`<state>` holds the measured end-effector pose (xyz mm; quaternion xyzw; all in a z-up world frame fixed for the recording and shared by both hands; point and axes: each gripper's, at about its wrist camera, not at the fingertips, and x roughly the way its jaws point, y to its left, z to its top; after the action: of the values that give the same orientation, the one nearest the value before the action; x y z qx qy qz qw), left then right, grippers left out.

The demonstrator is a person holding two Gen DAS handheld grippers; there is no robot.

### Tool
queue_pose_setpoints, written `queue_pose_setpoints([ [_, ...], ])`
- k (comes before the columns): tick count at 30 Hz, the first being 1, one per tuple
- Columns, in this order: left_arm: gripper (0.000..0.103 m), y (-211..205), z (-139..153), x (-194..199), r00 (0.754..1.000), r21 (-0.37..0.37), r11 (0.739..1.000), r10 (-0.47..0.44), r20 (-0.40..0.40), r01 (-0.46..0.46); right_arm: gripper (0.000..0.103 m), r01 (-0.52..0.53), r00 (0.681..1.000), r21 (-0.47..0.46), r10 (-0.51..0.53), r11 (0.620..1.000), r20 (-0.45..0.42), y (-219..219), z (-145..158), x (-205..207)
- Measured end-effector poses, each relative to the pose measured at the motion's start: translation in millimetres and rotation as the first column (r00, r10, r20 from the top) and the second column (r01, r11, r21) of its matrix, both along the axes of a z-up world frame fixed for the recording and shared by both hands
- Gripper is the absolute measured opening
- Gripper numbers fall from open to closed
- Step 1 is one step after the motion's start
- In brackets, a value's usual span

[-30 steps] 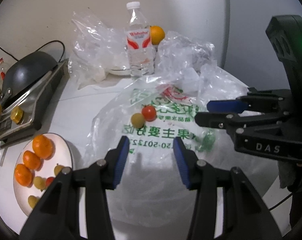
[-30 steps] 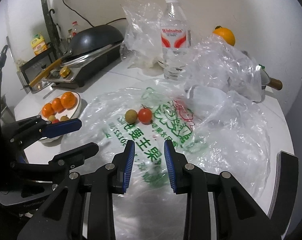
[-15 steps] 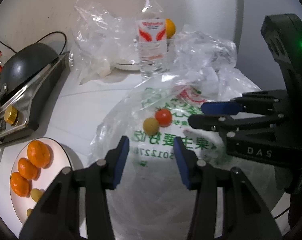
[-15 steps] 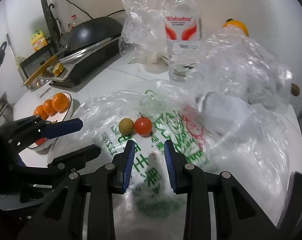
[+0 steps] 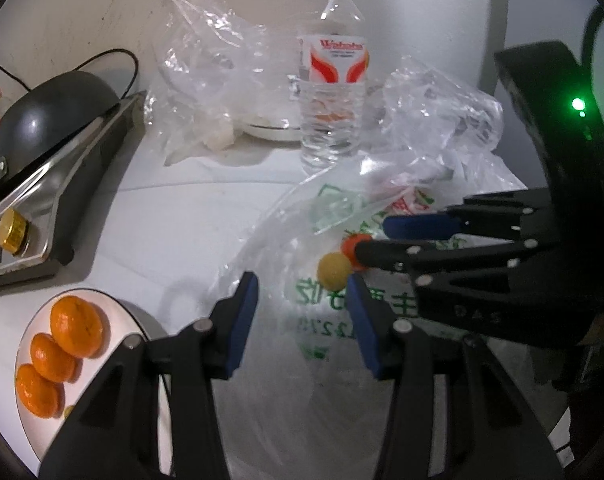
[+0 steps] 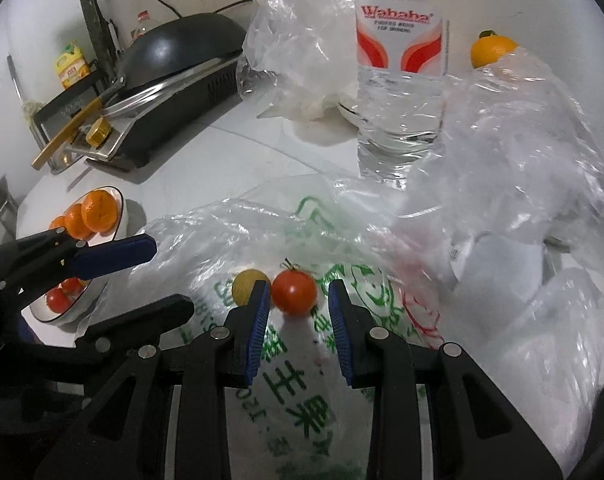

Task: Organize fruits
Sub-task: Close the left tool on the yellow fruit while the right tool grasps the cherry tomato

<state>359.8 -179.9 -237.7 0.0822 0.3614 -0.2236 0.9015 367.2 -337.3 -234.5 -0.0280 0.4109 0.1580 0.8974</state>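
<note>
A red tomato point(image 6: 293, 291) and a small yellow fruit point(image 6: 246, 285) lie side by side on a printed plastic bag point(image 6: 302, 392). My right gripper point(image 6: 300, 300) is open, its blue pads on either side of the tomato, not touching it. My left gripper point(image 5: 302, 300) is open just in front and left of the yellow fruit point(image 5: 333, 271); the tomato point(image 5: 352, 245) is partly hidden behind the right gripper's finger. A white plate point(image 5: 26, 336) with oranges point(image 5: 76, 326) sits at the lower left; it also shows in the right wrist view point(image 6: 120, 224).
A Wahaha water bottle point(image 6: 400, 76) stands behind the bag, with crumpled clear bags point(image 6: 514, 152) around it and an orange point(image 6: 492, 50) at the back right. A black pan on a cooker point(image 6: 174, 76) stands at the left.
Both grippers have moved forward toward the two fruits. The right gripper's pads now flank the tomato; the left gripper has come close to the yellow fruit.
</note>
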Motion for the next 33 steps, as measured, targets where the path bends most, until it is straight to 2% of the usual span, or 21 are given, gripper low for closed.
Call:
queue_pose_setpoints([
  [8,0.047,1,-5,8,1.000,-0.009,1.000,0.002,-0.022,-0.002,0.032,-0.006,0.999,-0.017,0.005,1.000,-0.038,4,-14,13],
  [9,0.047,0,-6,8,1.000,-0.006,1.000,0.001,-0.021,-0.001,0.030,-0.011,0.999,-0.022,0.010,1.000,-0.038,4,-15,13],
  [22,0.047,-34,-9,11,0.999,0.048,0.998,-0.040,-0.001,0.040,0.027,0.035,0.999,0.003,-0.035,0.999,0.012,-34,0,-9],
  [29,0.046,-46,-21,29,0.999,0.079,0.996,-0.038,-0.032,0.040,0.027,0.048,0.999,0.025,-0.049,0.999,0.020,-48,2,-15],
  [31,0.042,-49,-24,30,0.999,0.086,0.995,-0.041,-0.030,0.043,0.027,0.048,0.999,0.029,-0.048,0.998,0.022,-49,2,-16],
  [33,0.034,-51,-27,32,0.998,0.098,0.994,-0.039,-0.039,0.043,0.027,0.044,0.999,0.028,-0.045,0.999,0.025,-49,3,-17],
])
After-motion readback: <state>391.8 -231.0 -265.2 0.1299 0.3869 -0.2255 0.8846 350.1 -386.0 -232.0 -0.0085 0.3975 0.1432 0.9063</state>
